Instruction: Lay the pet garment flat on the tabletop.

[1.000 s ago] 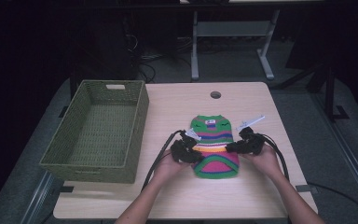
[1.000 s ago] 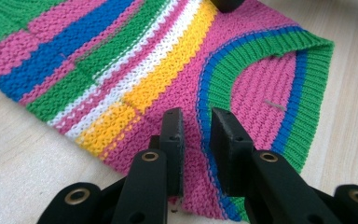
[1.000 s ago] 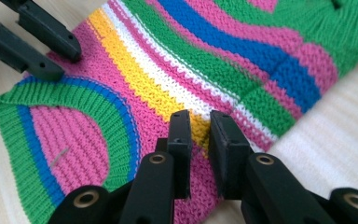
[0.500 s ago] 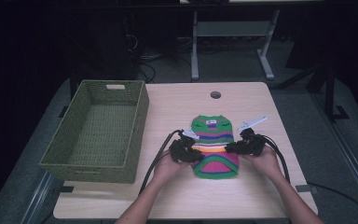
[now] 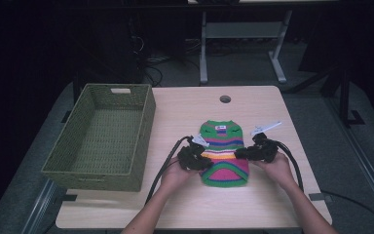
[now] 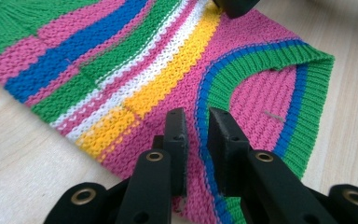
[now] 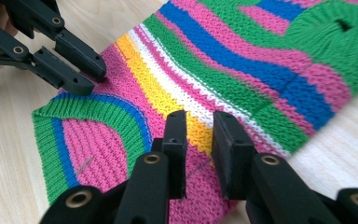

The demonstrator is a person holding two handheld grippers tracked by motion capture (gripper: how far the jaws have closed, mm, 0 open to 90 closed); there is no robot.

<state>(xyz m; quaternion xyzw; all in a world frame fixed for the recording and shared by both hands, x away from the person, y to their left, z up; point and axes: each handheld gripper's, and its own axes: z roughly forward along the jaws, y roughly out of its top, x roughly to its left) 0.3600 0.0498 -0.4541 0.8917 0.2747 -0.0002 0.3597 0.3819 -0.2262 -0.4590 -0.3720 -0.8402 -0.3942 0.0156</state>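
I hold my left gripper (image 5: 198,158) at the left edge of the striped knitted sweater (image 5: 224,152), which lies flat on the wooden table (image 5: 253,204), right of the middle and toward my side. In the left gripper view my jaws stand a narrow gap apart, and the pink knit with its blue border (image 6: 200,135) runs up between them; I cannot tell whether the pads press on the cloth. My right gripper (image 5: 247,152) sits at the sweater's right edge, its tips on the pink and yellow bands. In the right gripper view a slim gap shows between those jaws, which have just been opening a little, with the yellow stripe (image 7: 198,128) seen between them, and the cloth is not pinched. The same view shows my left gripper's tips resting where the green ribbed hem (image 7: 98,109) curves. The hem faces me; the green collar end points away toward the round hole (image 5: 225,99) in the tabletop. The green woven basket (image 5: 141,141) stands well apart on the left, hanging past the table's left edge. Bare tabletop lies between the basket and my left hand (image 5: 173,176), and between the hem and the near edge.
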